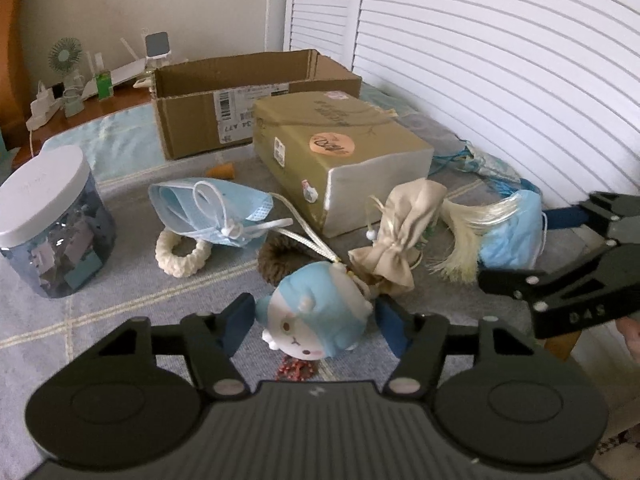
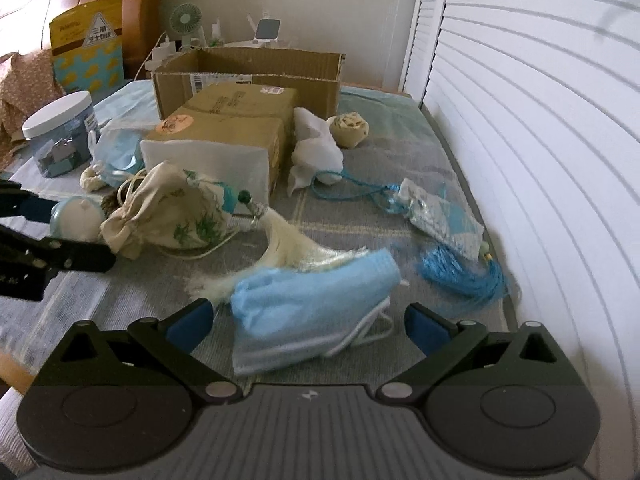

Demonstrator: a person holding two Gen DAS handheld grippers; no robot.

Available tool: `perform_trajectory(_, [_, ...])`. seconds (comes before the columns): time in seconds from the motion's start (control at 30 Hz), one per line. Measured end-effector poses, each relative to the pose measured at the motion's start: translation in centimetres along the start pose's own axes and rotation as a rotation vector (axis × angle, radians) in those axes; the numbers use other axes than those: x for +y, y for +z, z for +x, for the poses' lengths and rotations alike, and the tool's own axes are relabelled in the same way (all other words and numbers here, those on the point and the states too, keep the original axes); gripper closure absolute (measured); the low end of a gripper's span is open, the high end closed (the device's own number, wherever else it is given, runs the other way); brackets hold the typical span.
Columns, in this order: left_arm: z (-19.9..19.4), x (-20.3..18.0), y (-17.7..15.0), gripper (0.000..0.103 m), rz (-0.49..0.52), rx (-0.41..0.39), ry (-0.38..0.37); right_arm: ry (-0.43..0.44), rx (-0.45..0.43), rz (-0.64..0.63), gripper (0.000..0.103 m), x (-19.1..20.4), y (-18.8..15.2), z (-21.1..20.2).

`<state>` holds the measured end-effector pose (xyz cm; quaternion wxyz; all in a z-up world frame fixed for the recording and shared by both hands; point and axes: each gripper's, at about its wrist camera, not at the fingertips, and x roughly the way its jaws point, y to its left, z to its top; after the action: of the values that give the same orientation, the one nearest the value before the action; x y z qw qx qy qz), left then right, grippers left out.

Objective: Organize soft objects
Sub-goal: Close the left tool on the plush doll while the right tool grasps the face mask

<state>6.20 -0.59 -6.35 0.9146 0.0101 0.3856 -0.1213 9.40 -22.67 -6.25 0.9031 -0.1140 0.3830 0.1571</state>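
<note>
A blue-and-white plush animal (image 1: 320, 304) lies on the grey cloth between the fingers of my left gripper (image 1: 315, 324). Both blue pads touch its sides, so the gripper is shut on it. In the right wrist view a folded blue face mask (image 2: 312, 312) lies between the fingers of my right gripper (image 2: 308, 320). That gripper stands open, with its pads clear of the mask on both sides. A beige drawstring pouch (image 1: 400, 232) and a cream tassel (image 1: 464, 236) lie between the two grippers. A second blue mask (image 1: 212, 208) rests on a white braided ring (image 1: 180, 254).
An open cardboard box (image 1: 200, 120) stands at the back with a closed tan box (image 1: 340, 152) in front of it. A lidded jar (image 1: 48, 216) is at the left. A blue tasselled sachet (image 2: 448, 220) and white cloth (image 2: 316, 148) lie near the white shutter wall (image 2: 540, 120).
</note>
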Motion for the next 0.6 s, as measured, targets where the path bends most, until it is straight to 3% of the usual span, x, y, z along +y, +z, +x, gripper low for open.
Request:
perform_trajectory(0.1, [-0.2,0.0,0.0,0.041,0.017,0.0,-0.001,0.003,-0.002,-0.012,0.001,0.1,0.2,0.2])
perform_trajectory(0.13, [-0.2,0.1,0.0,0.045,0.018,0.003,-0.004,0.002,-0.001,-0.019,0.005,0.2,0.3,0.2])
perform_trajectory(0.3, [-0.8,0.2,0.0,0.046,0.037,0.008,-0.008,-0.005,0.014,-0.013,0.024,0.3,0.4,-0.2])
perform_trajectory(0.6, [-3.4,0.2,-0.1,0.047,0.107,0.013,0.0,-0.01,0.0,-0.011,0.029,0.1,0.4,-3.1])
